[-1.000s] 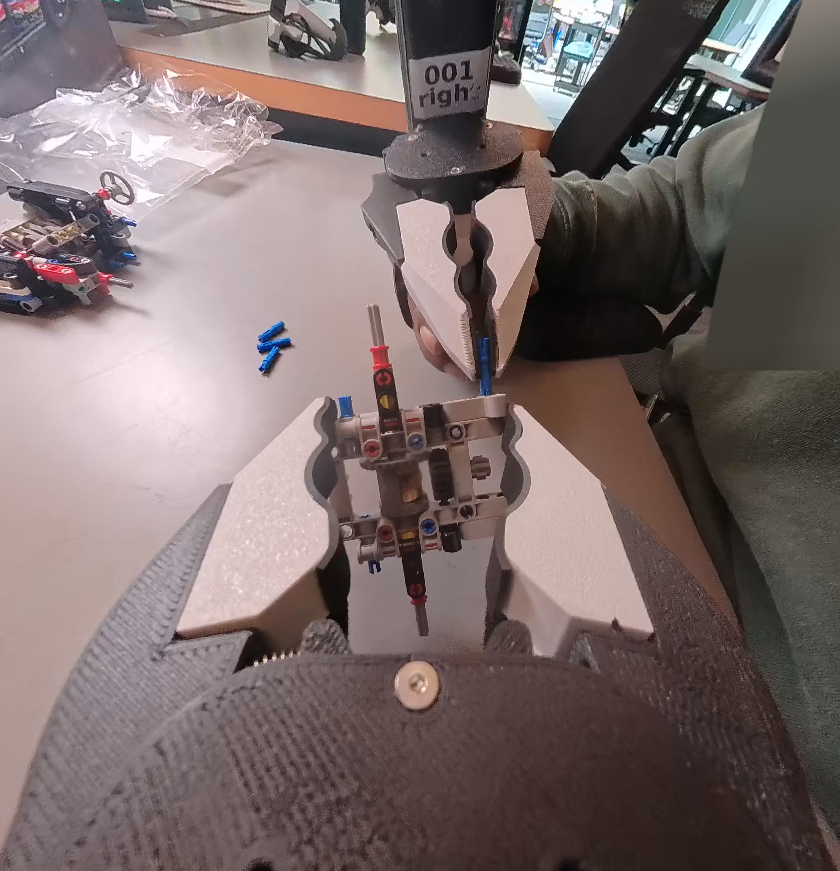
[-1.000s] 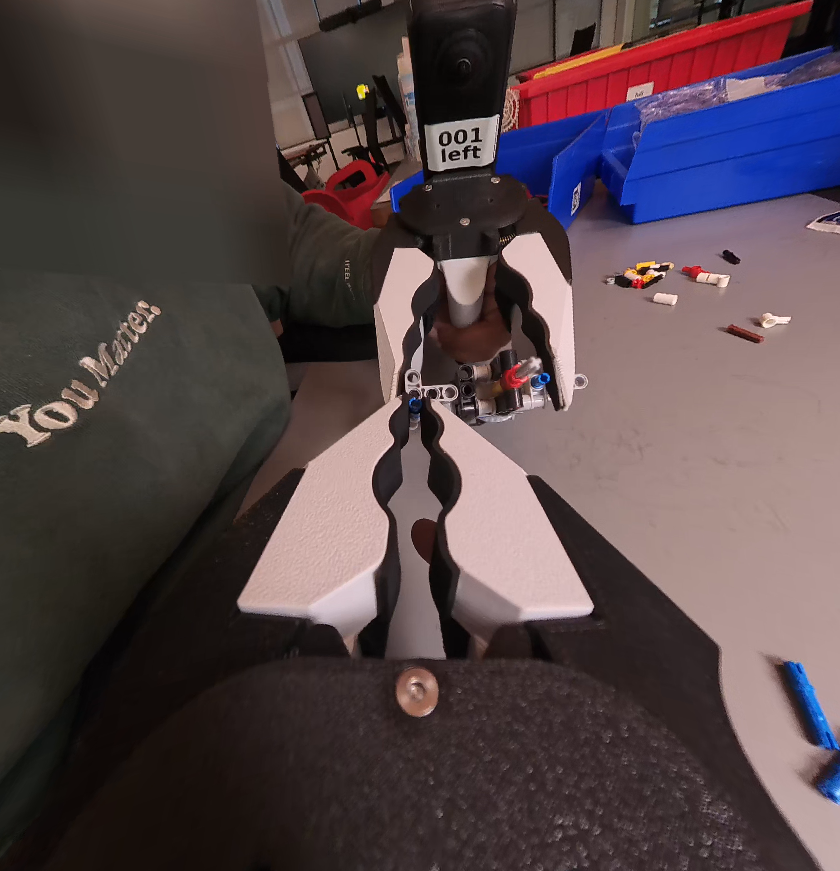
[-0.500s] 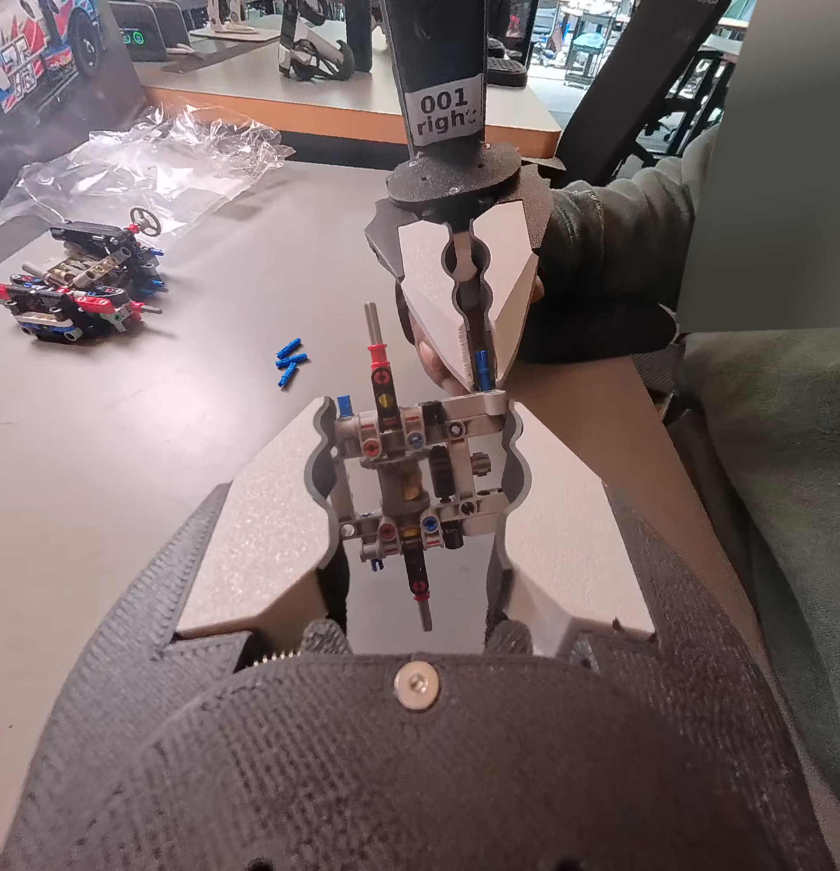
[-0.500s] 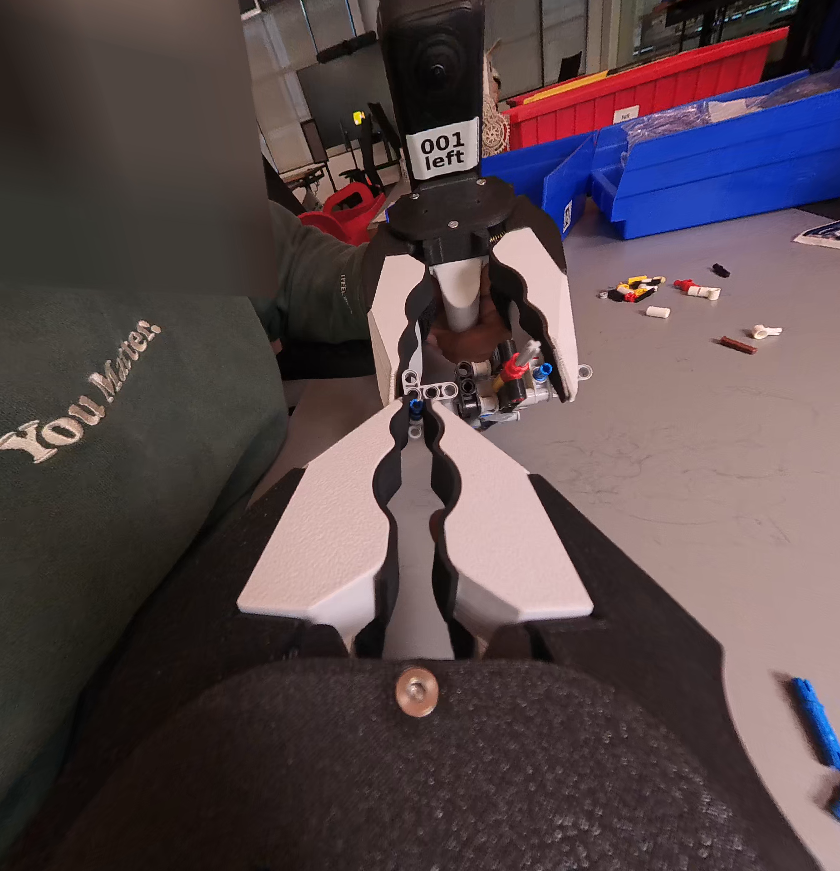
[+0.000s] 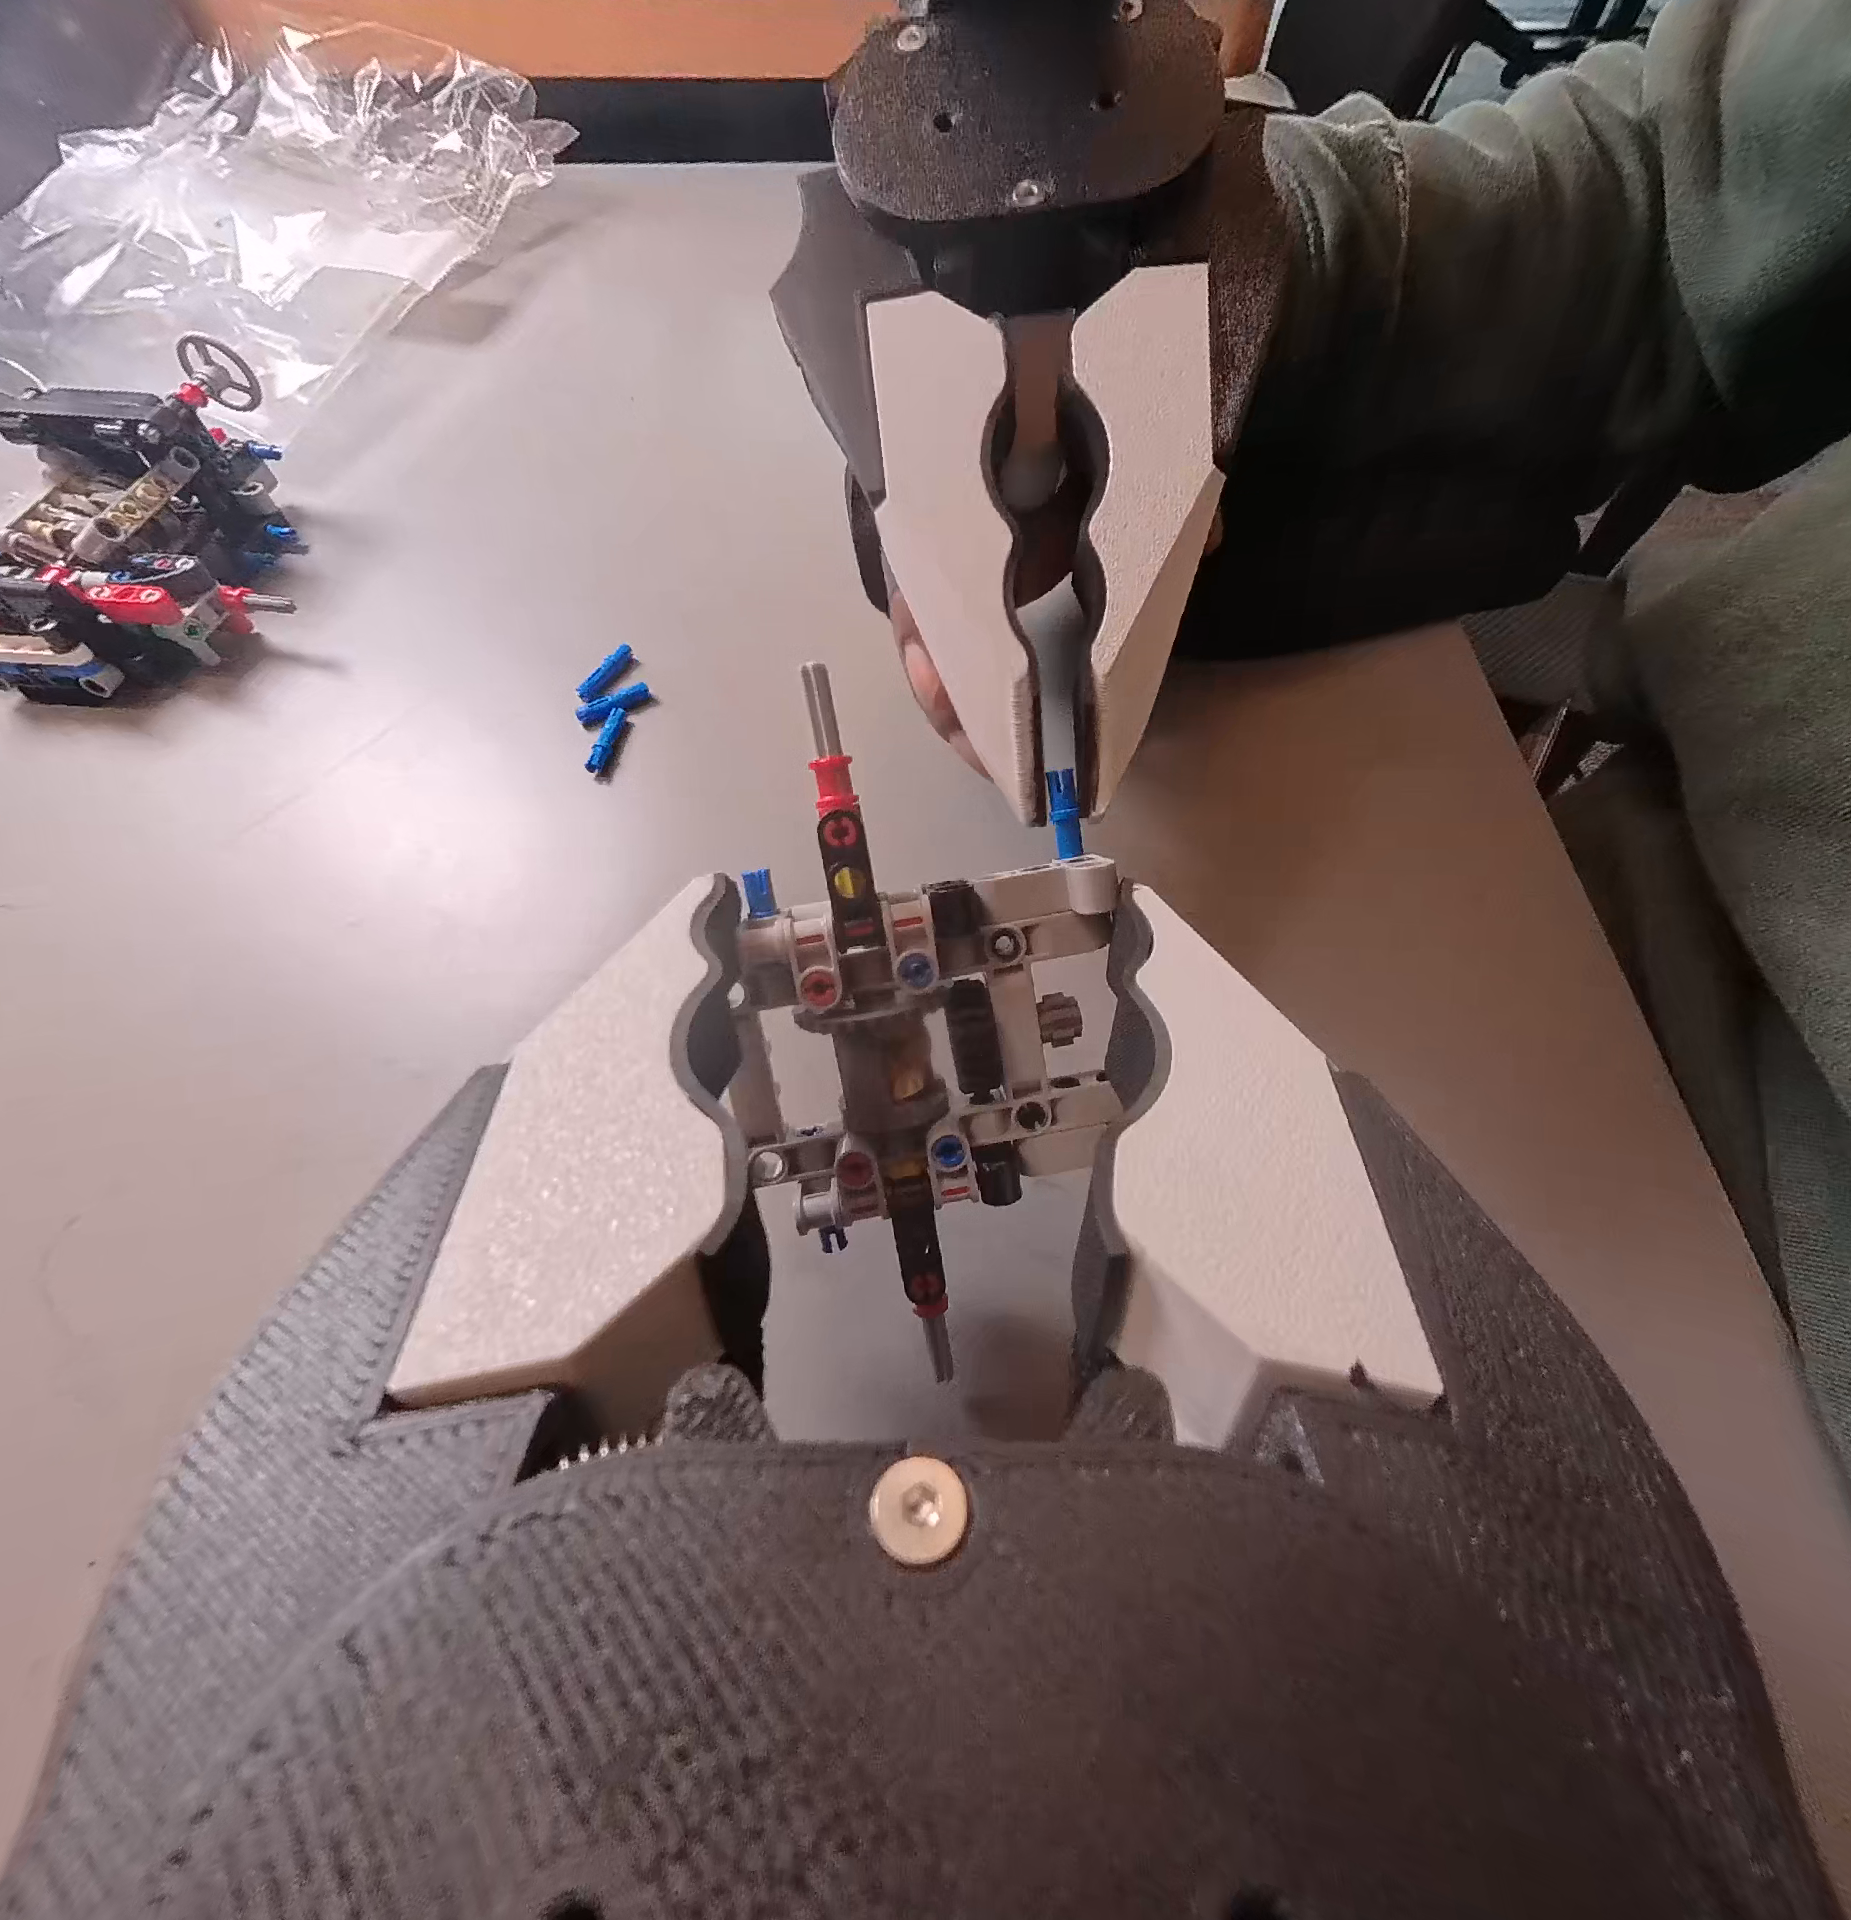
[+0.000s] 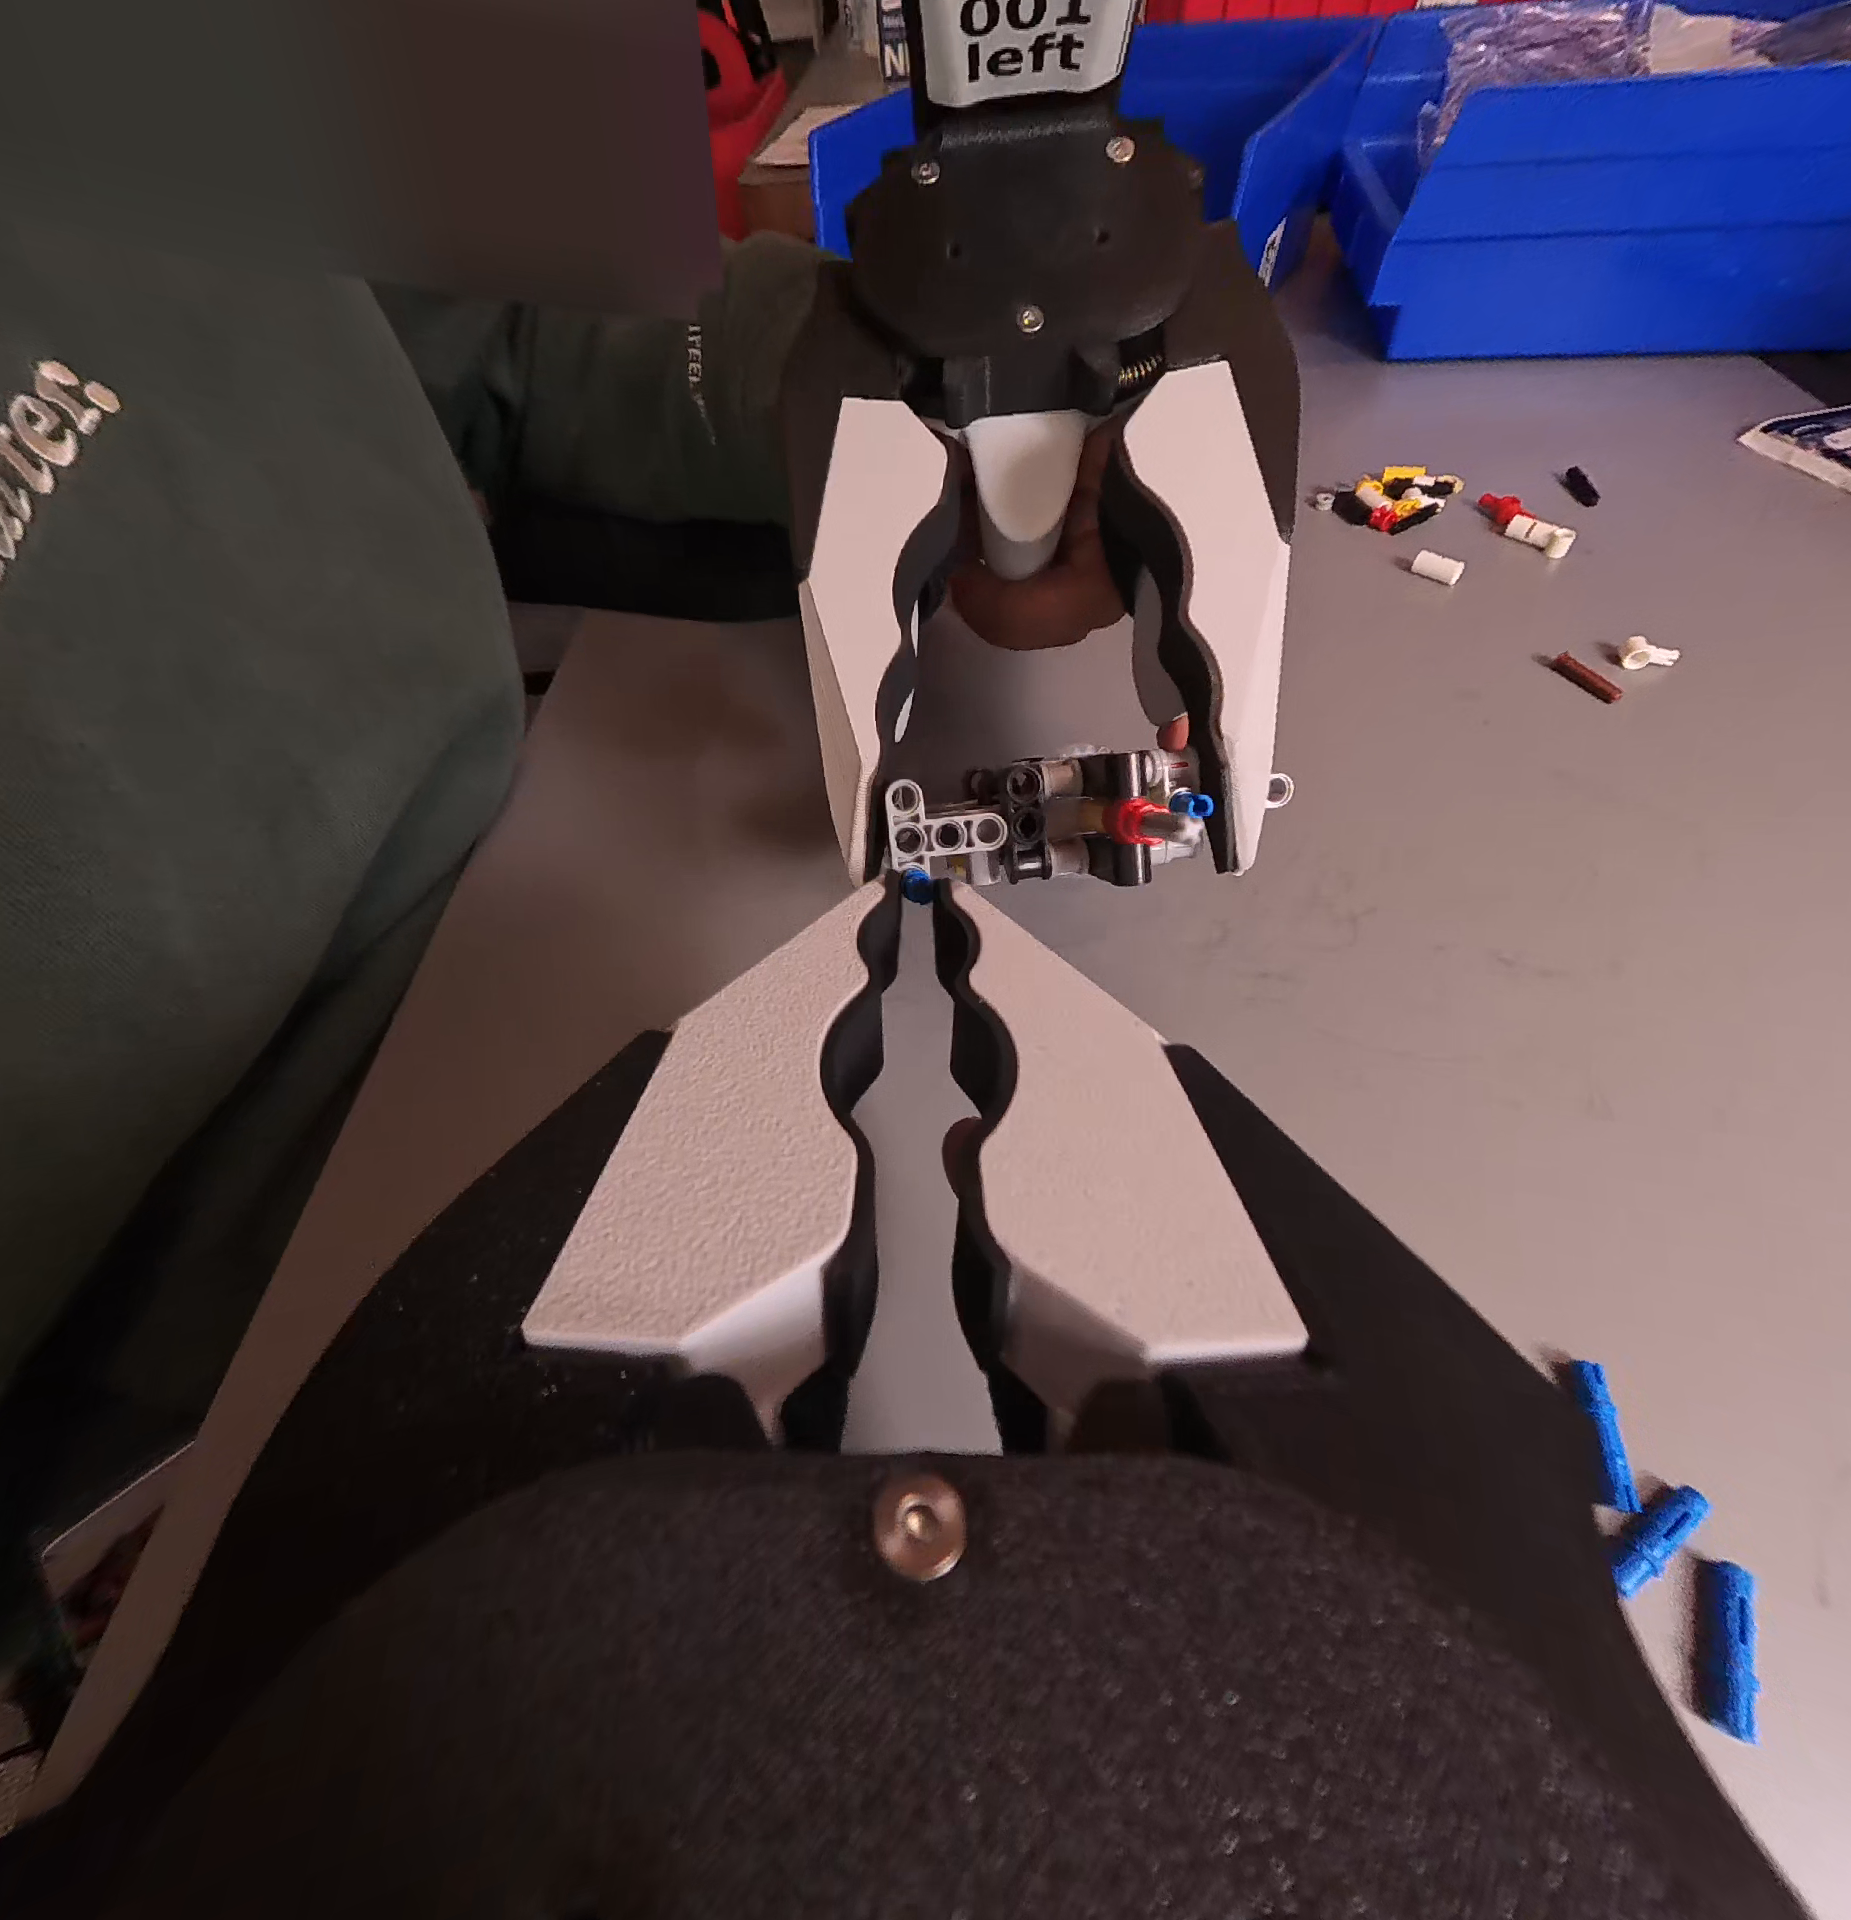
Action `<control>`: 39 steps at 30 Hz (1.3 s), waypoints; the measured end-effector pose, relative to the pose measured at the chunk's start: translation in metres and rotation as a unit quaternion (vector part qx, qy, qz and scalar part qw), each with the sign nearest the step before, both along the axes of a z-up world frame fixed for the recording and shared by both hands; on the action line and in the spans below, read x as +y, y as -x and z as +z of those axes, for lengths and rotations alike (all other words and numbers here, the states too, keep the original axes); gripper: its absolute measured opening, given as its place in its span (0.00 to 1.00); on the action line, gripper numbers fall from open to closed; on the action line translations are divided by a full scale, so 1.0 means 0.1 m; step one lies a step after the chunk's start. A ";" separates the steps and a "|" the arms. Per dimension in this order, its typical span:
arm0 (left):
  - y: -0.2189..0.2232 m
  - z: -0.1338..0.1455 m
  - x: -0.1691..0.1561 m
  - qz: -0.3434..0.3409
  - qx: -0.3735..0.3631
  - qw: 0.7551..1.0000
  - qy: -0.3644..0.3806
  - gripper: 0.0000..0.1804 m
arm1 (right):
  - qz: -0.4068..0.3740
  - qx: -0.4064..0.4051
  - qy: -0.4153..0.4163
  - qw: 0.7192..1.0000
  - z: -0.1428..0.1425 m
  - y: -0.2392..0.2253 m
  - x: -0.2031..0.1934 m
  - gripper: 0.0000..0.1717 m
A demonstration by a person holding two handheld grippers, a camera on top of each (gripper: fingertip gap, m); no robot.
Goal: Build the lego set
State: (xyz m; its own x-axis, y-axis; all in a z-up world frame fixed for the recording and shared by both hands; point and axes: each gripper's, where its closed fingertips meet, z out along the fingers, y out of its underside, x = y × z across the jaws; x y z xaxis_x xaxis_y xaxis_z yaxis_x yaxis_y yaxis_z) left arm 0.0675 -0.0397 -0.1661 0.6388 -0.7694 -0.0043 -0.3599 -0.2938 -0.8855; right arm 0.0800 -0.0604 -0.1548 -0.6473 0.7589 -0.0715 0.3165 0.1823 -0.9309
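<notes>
1. Left gripper is clamped on a grey brick frame assembly, both pads pressing its outer edges, held above the grey table. The grip sits only on thin side beams; a slip or twist there would likely tilt the frame.
2. Right gripper is pinched shut on a blue pin, its tip just above or at the hole in the frame's far corner beam. Whether it has entered the hole cannot be told.
3. Risk: pin looks slightly off the hole axis. Pushing while misaligned could jam it or rock it in the fingertips.
4. Risk: only the pin's upper part is gripped; a hard push may slide it back between the pads instead of seating it.
5. Risk: push force lands on one corner of the frame, so the assembly could pivot in the left grasp or drop to the table.
6. Risk: the long grey axle with red bush stands up close beside the right fingertips; a sideways drift might knock it.
7. Nearby, well apart: loose blue pins, a partly built vehicle model, clear plastic bag. In the right wrist view, blue bins and scattered small parts lie beyond.
</notes>
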 end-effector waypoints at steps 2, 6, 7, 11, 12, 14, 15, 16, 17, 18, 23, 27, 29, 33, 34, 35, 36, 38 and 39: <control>0.00 -0.01 -0.01 -0.002 0.005 1.000 0.001 0.39 | 0.002 -0.002 -0.002 1.000 -0.01 0.00 -0.01 0.02; -0.02 -0.02 -0.03 -0.007 0.008 1.000 0.001 0.39 | 0.010 -0.010 -0.015 1.000 -0.04 -0.02 -0.04 0.02; -0.02 -0.02 -0.04 -0.007 0.005 1.000 0.003 0.39 | 0.009 -0.013 -0.016 1.000 -0.05 -0.01 -0.04 0.02; -0.02 -0.02 -0.04 -0.005 0.000 1.000 0.003 0.39 | 0.010 -0.015 -0.015 1.000 -0.06 -0.01 -0.05 0.02; -0.02 -0.01 -0.04 -0.004 -0.001 1.000 0.004 0.39 | 0.010 -0.017 -0.012 1.000 -0.06 -0.01 -0.05 0.02; -0.02 -0.05 -0.05 -0.006 0.008 1.000 0.007 0.39 | 0.012 -0.026 -0.023 0.999 -0.11 -0.01 -0.06 0.02; -0.02 -0.06 -0.05 -0.007 0.009 1.000 0.009 0.39 | 0.014 -0.030 -0.022 0.999 -0.12 -0.01 -0.07 0.02; -0.04 -0.05 -0.05 -0.010 0.001 1.000 0.011 0.39 | 0.018 -0.029 -0.015 0.999 -0.12 -0.01 -0.11 0.01; -0.06 -0.05 -0.06 -0.013 0.002 1.000 0.012 0.38 | 0.022 -0.036 -0.021 0.999 -0.15 -0.01 -0.12 0.02; -0.05 -0.08 -0.06 -0.013 0.016 1.000 0.011 0.38 | 0.021 -0.038 -0.030 0.999 -0.18 0.00 -0.12 0.02; -0.02 -0.09 -0.05 -0.007 0.020 1.000 0.012 0.39 | 0.012 -0.037 -0.024 0.999 -0.19 0.03 -0.11 0.02; -0.01 -0.09 -0.03 -0.003 0.018 1.000 0.012 0.39 | 0.003 -0.037 -0.019 0.999 -0.18 0.04 -0.09 0.02; 0.00 -0.11 -0.03 -0.004 0.019 1.000 0.020 0.39 | 0.002 -0.034 -0.018 0.999 -0.18 0.04 -0.08 0.02; 0.01 -0.12 -0.02 -0.006 0.026 1.000 0.012 0.39 | 0.000 -0.018 -0.018 1.000 -0.12 0.03 -0.06 0.04; 0.01 -0.11 -0.02 -0.005 0.026 1.000 0.008 0.39 | -0.002 -0.016 -0.016 1.000 -0.10 0.03 -0.05 0.03; 0.00 -0.10 -0.02 -0.005 0.025 1.000 0.006 0.39 | -0.004 -0.016 -0.019 1.000 -0.11 0.03 -0.04 0.02; 0.00 -0.10 -0.02 -0.005 0.025 1.000 0.005 0.39 | -0.004 -0.015 -0.021 1.000 -0.11 0.03 -0.04 0.02; -0.01 -0.08 -0.03 -0.006 0.025 1.000 -0.001 0.39 | 0.000 -0.016 -0.020 1.000 -0.10 0.02 -0.06 0.02; -0.02 -0.07 -0.03 -0.006 0.024 1.000 -0.004 0.39 | 0.001 -0.015 -0.017 1.000 -0.09 0.01 -0.06 0.02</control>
